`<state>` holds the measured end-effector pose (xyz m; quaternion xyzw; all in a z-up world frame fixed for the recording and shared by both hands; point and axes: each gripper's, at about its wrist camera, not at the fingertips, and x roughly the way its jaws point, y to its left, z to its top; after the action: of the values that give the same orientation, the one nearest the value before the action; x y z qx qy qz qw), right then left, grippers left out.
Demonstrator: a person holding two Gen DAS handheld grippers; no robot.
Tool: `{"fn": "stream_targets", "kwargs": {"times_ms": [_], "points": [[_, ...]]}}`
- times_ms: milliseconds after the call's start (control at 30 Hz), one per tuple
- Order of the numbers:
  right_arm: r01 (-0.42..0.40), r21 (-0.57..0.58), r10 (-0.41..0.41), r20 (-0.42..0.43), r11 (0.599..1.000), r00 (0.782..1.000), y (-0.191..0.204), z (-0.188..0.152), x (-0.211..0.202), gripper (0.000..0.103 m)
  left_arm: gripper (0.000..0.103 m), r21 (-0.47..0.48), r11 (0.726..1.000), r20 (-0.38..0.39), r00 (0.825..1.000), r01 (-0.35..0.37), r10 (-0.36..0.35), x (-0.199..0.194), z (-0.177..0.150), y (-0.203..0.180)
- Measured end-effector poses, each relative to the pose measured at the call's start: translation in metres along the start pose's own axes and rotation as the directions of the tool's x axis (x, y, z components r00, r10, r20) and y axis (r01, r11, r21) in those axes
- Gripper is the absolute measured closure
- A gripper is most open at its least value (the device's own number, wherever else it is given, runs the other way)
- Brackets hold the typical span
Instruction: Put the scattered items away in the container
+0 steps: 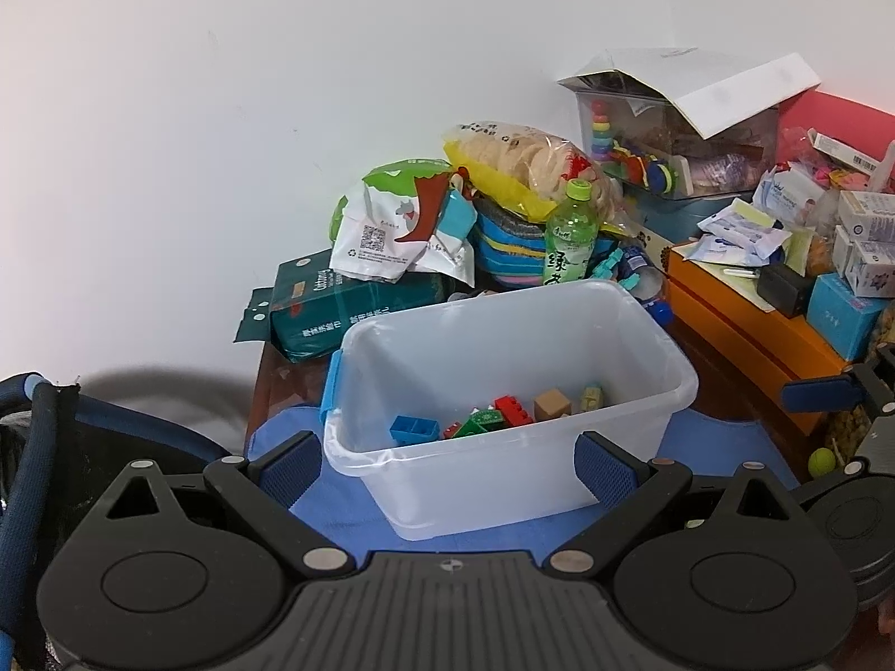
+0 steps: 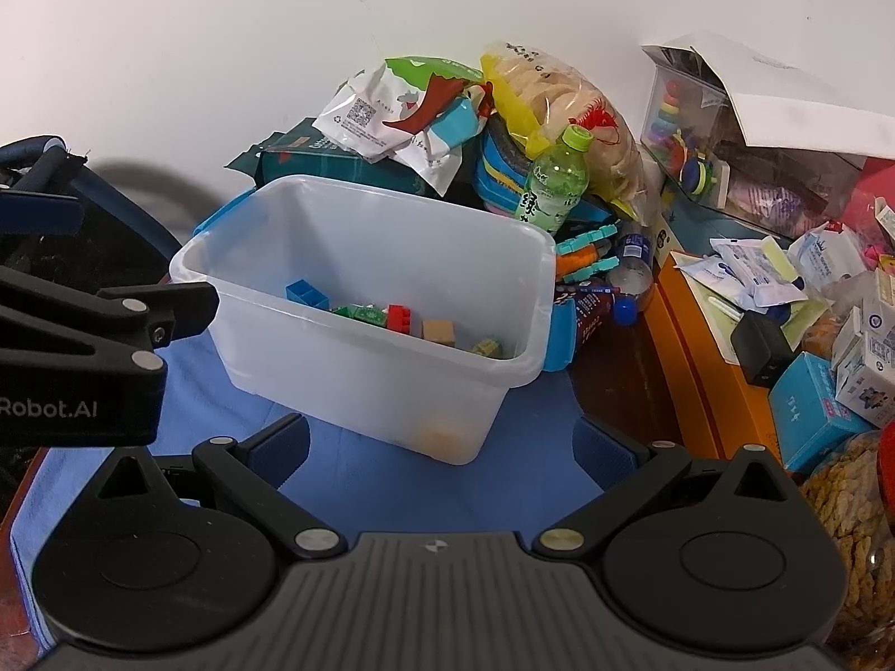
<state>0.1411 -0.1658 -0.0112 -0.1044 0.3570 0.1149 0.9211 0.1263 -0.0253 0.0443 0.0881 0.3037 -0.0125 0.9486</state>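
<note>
A translucent white plastic storage bin with blue latches [image 1: 503,335] sits mid-frame on a blue cloth mat [image 1: 492,520], and at its bottom lie a blue hollow brick [image 1: 414,429], a red studded brick [image 1: 513,411], green pieces [image 1: 475,424] and a tan wooden cube [image 1: 551,403]. The left gripper [image 1: 447,472] hangs at the lower edge of its view, fingers spread wide and empty in front of the bin; the right gripper [image 2: 442,447] is likewise wide apart with nothing between its pads. Behind the bin, in the upper middle, a green-capped tea bottle [image 1: 570,235] stands among heaped snack bags [image 1: 526,168]
</note>
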Motion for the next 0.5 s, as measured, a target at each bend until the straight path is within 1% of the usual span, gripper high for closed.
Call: {"fn": "stream_targets", "kwargs": {"times_ms": [167,500], "points": [[0.0,-0.007,0.0,0.005,1.0,1.0,0.0018,-0.0002,-0.0012,0.0,0.004,0.02,1.0,0.007,1.0,-0.019,0.019,-0.001,0.0008,-0.0027],[0.001,-0.007,-0.001,0.008,1.0,1.0,0.0021,-0.0008,-0.0027,0.0,0.004,0.032,0.999,0.013,1.0,-0.012,0.011,-0.003,0.0006,-0.0045]]}}
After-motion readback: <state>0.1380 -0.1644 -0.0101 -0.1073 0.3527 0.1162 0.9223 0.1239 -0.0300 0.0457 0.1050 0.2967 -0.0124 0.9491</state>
